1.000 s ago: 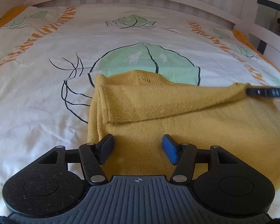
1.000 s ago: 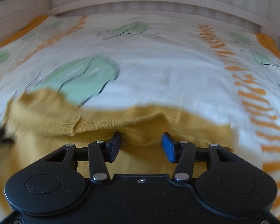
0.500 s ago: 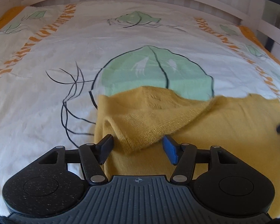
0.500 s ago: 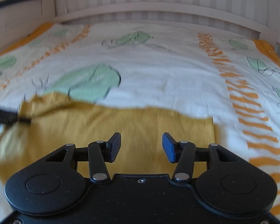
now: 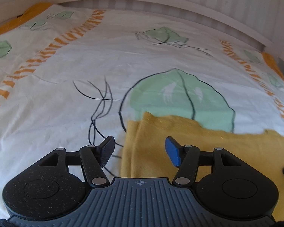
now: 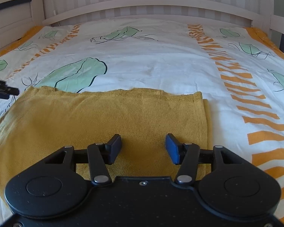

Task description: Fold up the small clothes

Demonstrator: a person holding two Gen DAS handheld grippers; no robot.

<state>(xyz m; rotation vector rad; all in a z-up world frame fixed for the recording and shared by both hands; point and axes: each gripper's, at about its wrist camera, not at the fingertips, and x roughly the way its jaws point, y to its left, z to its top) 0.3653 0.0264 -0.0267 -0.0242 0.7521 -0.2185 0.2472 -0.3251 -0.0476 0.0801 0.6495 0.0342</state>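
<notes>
Two grippers hang over the bed, and neither has hold of anything. Starting at the left, the left gripper (image 5: pixel 140 152) hovers with its jaws parted and nothing between the pads, right above the left edge of the yellow knit garment (image 6: pixel 108 117). That garment lies flat on the patterned bedsheet (image 6: pixel 161 62), its far edge overlapping a green leaf print (image 5: pixel 179 98), already doubled over by the look of the layered edge at its left and right ends. Further right, the right gripper (image 6: pixel 143 147) sits above the cloth's right half, jaws standing apart and empty too.

I'd judge the knit as light, soft and floppy: it will drape and sag from any pinch, and a loose weave like that may stretch or snag. It should not slip much on the pads. The sensible holds look to be the two near corners or the side edges, pinching both layers together so the fold does not slide apart when lifted.
</notes>
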